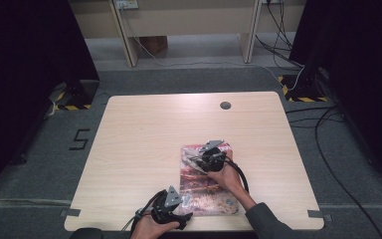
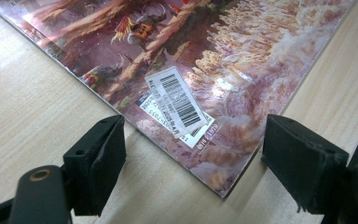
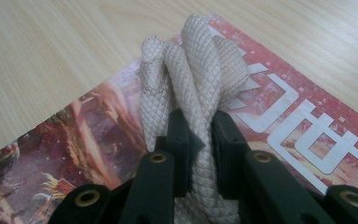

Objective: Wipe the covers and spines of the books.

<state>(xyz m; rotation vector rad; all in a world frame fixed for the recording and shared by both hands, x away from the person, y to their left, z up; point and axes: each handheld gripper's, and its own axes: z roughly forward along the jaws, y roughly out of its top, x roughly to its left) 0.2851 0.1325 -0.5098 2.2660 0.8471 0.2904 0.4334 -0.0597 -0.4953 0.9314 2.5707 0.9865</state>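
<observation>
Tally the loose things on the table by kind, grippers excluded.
Glossy illustrated magazine with a barcode sticker: 1
Cream braided rope, bundled: 1
Total: 2

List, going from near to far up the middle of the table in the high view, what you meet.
Left gripper → magazine → right gripper with the rope in its jaws → bare table → round hole.
</observation>
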